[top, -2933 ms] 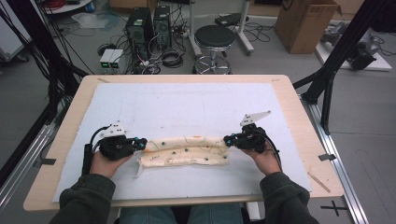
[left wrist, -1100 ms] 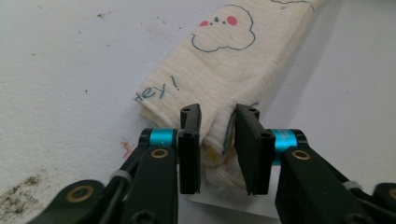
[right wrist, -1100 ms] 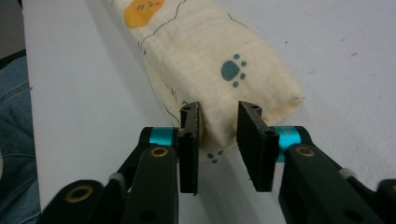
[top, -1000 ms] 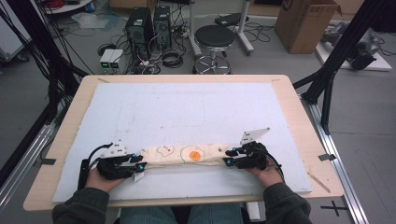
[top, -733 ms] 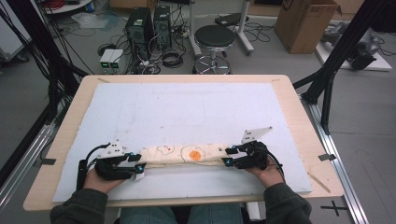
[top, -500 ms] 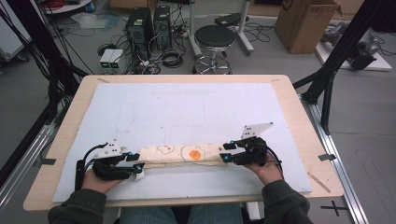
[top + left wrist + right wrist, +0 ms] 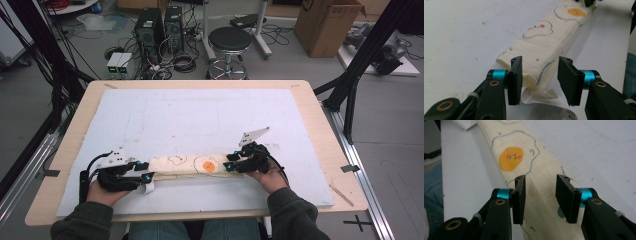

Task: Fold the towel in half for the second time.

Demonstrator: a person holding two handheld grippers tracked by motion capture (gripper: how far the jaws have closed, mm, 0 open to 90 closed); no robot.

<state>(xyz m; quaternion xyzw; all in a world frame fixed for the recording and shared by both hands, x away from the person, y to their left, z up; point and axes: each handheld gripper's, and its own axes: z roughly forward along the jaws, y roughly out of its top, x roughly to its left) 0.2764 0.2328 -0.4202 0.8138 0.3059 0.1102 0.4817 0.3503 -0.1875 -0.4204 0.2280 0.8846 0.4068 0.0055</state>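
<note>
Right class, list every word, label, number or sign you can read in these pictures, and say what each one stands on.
No text reads clearly.
Care tag on the folded cloth: print too blurred to read.
Cardboard box: dark mark on its flap, unreadable.
Floor cross: a black plus-shaped mark, no letters.

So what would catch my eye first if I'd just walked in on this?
Probably the long folded cream cloth printed with cartoon fried eggs, lying across the near part of the white table cover. A person's hands hold a black left gripper and right gripper at its two ends, jaws parted over the fabric.
</note>
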